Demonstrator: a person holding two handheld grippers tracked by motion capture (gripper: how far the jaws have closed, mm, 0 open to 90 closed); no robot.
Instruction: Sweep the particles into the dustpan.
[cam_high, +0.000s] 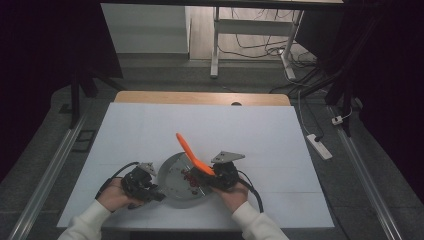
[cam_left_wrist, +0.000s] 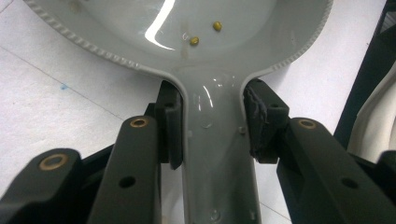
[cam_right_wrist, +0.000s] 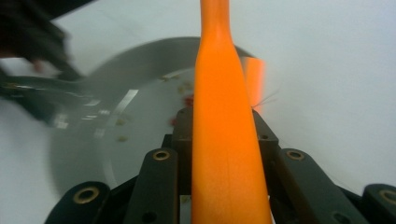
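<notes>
A grey dish (cam_high: 174, 187) with a beaded rim lies on the white table near the front edge. My left gripper (cam_high: 158, 195) is shut on the dish's handle (cam_left_wrist: 215, 154), with a pad pressed on each side of it. In the dish (cam_left_wrist: 116, 28) lie yellow kernels (cam_left_wrist: 194, 41) and some red bits (cam_high: 189, 176). My right gripper (cam_high: 209, 179) is at the dish's right rim, shut on an orange spatula (cam_high: 192, 154) that slants up and away to the left. In the right gripper view the orange spatula (cam_right_wrist: 224, 130) runs up between the jaws, over the blurred dish (cam_right_wrist: 107, 93).
White paper (cam_high: 200, 125) covers the table, whose wooden far edge (cam_high: 200, 97) shows beyond it. A power strip (cam_high: 320, 146) and cables lie on the floor at the right. A white table frame (cam_high: 216, 45) stands farther back.
</notes>
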